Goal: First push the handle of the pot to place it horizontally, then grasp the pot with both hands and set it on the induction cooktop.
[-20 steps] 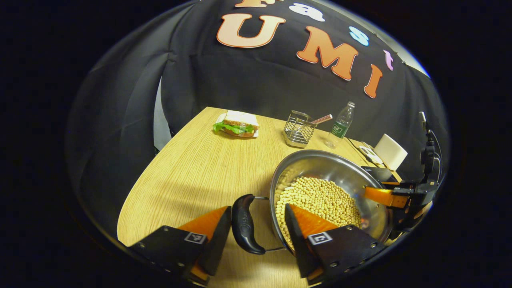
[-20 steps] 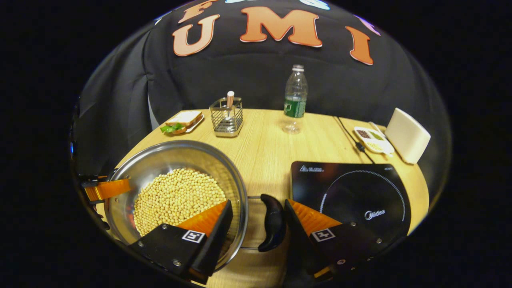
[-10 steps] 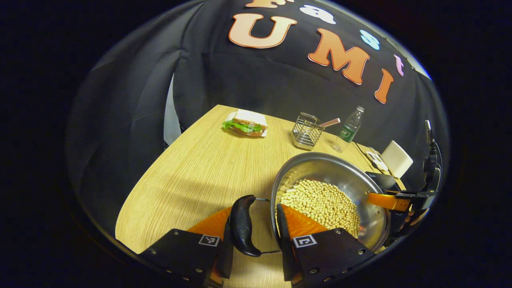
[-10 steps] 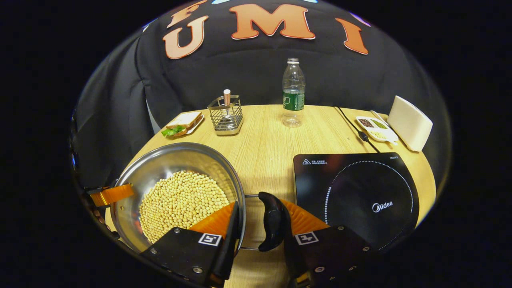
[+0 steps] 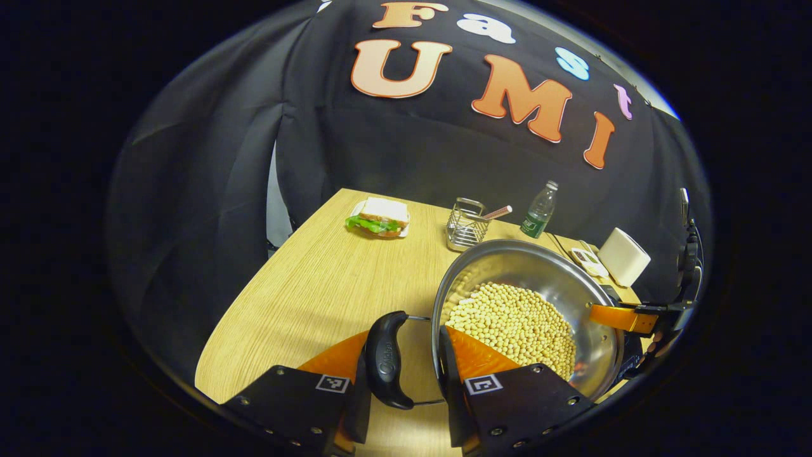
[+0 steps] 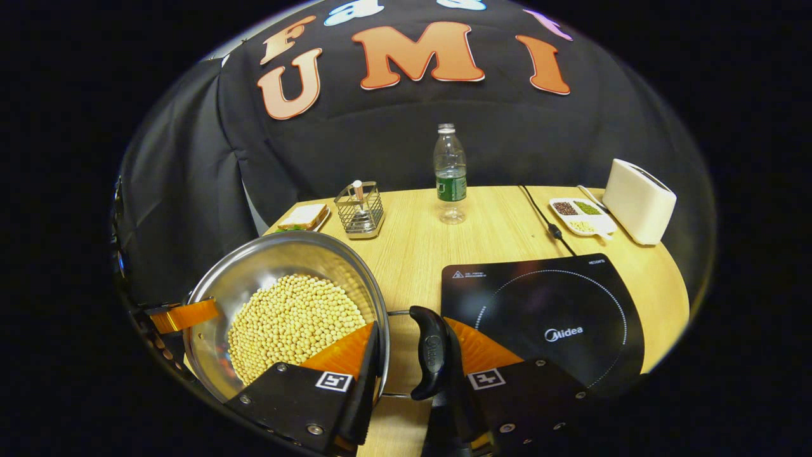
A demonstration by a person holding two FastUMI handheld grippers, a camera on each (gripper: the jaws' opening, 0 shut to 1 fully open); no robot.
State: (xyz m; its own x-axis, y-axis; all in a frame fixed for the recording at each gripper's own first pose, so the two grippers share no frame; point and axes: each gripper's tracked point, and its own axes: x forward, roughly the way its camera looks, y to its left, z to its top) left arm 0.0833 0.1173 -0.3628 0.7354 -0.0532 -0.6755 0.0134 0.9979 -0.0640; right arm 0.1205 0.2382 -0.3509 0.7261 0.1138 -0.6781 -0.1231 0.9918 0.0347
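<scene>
Black-draped recording booth [image 6: 393, 139], wooden table [image 6: 501, 235].

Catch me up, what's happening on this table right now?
A person holds a gripper in each hand and has a steel pot of soybeans by its two side handles. The left gripper straddles the left handle; the right gripper straddles the right handle; each has one finger inside the rim. The pot is beside the induction cooktop, not on it yet.
</scene>
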